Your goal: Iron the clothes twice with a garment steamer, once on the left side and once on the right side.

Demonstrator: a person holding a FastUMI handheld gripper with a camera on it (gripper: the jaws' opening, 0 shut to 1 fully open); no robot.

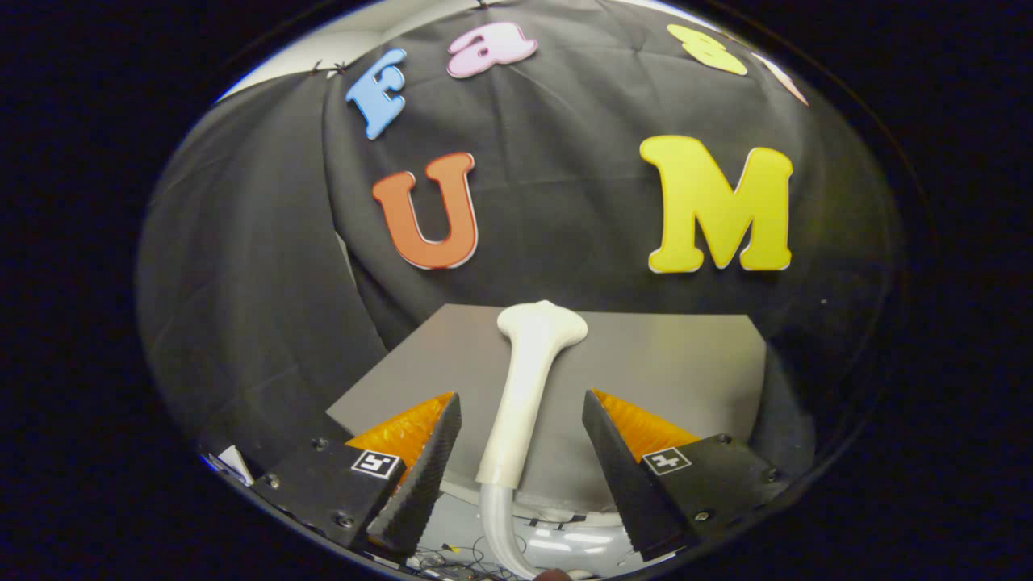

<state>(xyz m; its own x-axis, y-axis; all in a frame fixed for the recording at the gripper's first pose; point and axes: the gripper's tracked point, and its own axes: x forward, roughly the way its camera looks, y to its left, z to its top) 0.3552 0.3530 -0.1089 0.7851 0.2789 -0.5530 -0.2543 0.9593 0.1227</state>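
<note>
Lying on the table: the garment steamer (529,387), a white wand, long and slim, with its broad head at the far end
Steamer position: in the gap between the two fingers, nearer the left one, its handle running back toward the camera and its head well beyond the fingertips, near the table's far edge
Hose: a pale, translucent hose (499,524) leaves the handle's near end and curves down past the table's near edge
Gripper: the gripper (522,403) stands spread wide, a finger on each side of the handle, neither one touching it; clear room shows on both sides
Markings: each finger carries a small square black-and-white code tag on its body; no brand name or readable writing shows on the steamer
Table: a grey table (678,363), flat and bare around the steamer, with open surface to the right of the wand and a narrower strip to its left
Edges: the far edge meets the black cloth wall (266,323); the left edge slants back toward the left finger
Below the near edge: a tangle of thin cables (452,557), too small to tell apart
</note>
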